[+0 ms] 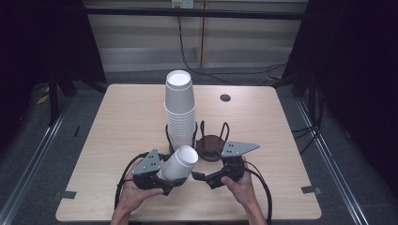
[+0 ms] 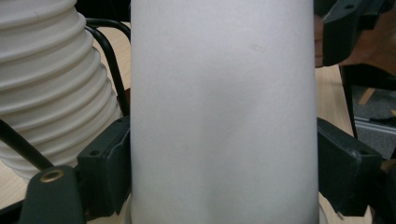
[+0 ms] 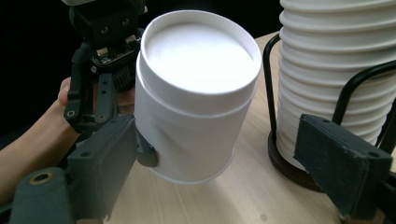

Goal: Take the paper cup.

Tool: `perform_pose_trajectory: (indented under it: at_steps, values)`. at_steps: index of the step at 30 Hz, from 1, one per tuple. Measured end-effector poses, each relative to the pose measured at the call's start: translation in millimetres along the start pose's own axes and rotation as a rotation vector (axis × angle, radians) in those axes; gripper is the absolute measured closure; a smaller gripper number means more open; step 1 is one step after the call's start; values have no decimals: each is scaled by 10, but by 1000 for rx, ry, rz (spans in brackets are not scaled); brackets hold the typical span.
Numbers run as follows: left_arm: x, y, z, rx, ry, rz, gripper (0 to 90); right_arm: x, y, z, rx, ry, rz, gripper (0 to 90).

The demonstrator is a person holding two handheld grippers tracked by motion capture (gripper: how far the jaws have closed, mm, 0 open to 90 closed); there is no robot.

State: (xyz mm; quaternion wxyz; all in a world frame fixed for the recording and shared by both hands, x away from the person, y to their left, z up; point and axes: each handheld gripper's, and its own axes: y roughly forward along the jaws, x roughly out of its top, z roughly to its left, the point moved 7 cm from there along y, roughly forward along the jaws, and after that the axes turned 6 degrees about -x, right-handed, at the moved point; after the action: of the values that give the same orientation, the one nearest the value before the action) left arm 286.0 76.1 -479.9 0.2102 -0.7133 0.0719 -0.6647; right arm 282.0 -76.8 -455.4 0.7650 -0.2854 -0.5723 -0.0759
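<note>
My left gripper point(image 1: 170, 179) is shut on a white paper cup point(image 1: 180, 163), held tilted above the table's front with its closed base facing up and to the right. In the left gripper view the cup point(image 2: 224, 93) stands between the two pads point(image 2: 105, 172), pressed from both sides. My right gripper point(image 1: 202, 178) is open just right of the cup and points at it. In the right gripper view the cup point(image 3: 196, 98) sits near the left pad point(image 3: 100, 161), which may be touching its side, while the other jaw stands well clear.
A tall stack of upside-down white cups point(image 1: 179, 110) stands in a black wire holder point(image 1: 168, 133) at the table's middle. An empty wire holder with a brown base point(image 1: 211, 143) is right beside it. A cable hole point(image 1: 225, 97) lies farther back. The table's sides are bare wood.
</note>
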Motion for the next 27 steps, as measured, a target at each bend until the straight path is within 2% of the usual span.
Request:
perform_pose_trajectory:
  at_steps: [2, 4, 6, 9, 11, 13, 14, 19, 22, 27]
  values:
    - [-10, 10, -2, -3, -5, 9, 176, 8, -2, 3, 2, -8, 21, 130]
    - [-10, 5, 10, 10, 4, 17, 177, 8, 0, 7, 8, -12, 30, 131]
    - [-5, 1, -2, -2, 1, 27, 178, -27, 16, 18, 26, -41, 85, 132]
    - [-8, 3, -2, -7, 8, 53, 179, -63, 19, -4, 19, -43, 118, 131]
    - [-2, 11, -5, -8, 27, 82, 179, -77, 22, -31, 29, -37, 132, 132]
    - [1, 17, -10, -11, 30, 88, 180, -81, 24, -30, 33, -36, 141, 132]
    - [-6, 14, -5, -13, 37, 107, 179, -100, 34, -23, 42, -41, 172, 139]
    - [-29, -23, 9, -20, 43, 135, 180, -105, 41, 5, 33, -69, 217, 145]
    - [-31, -4, -12, -35, 54, 178, 180, -109, 36, 18, 26, -100, 260, 136]
    - [-12, -8, 4, -34, 70, 217, 181, -120, 5, 1, 14, -117, 302, 135]
